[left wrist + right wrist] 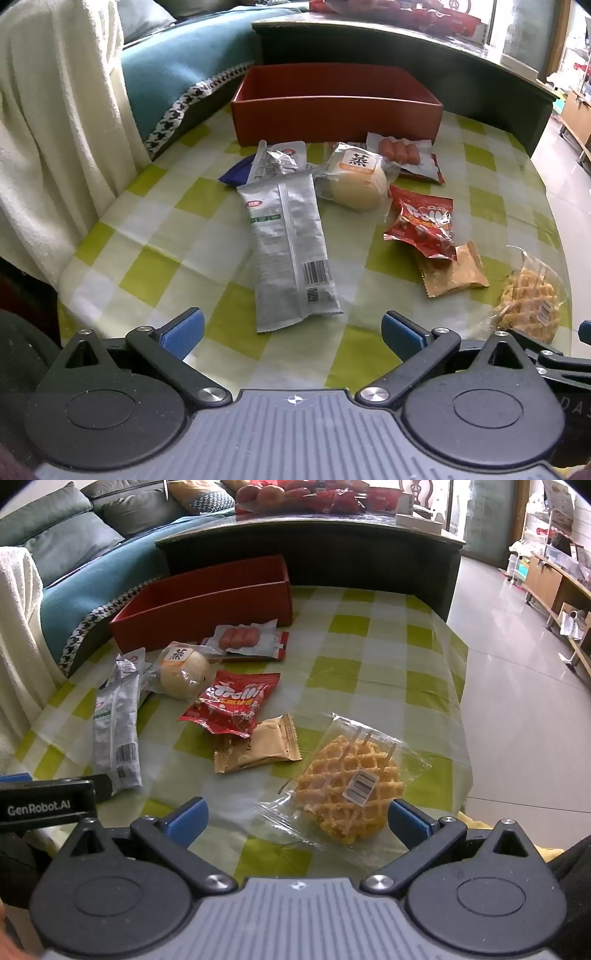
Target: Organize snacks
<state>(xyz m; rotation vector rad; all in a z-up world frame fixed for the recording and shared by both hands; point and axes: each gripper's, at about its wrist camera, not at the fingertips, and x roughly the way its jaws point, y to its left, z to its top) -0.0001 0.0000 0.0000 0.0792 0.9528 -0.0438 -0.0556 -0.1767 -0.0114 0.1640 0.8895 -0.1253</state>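
Observation:
An empty red box [332, 107] [207, 602] stands at the far side of the checked table. Loose snacks lie before it: a long silver packet [291, 254] [116, 731], a wrapped bun [356, 181] [183, 672], a sausage pack [402, 155] [240, 638], a red Trolli bag [424, 225] [231, 705], a tan sachet [454, 273] [258, 749] and a bagged waffle [528, 299] [349, 786]. My left gripper [291, 332] is open, just short of the silver packet. My right gripper [295, 819] is open, its right finger beside the waffle.
The green-checked tablecloth [155, 236] covers a small table whose right edge [463, 716] drops to a tiled floor. A dark coffee table [314, 550] stands behind the box. A sofa with a white throw [55, 110] is at the left. A second silver packet [280, 158] lies near the box.

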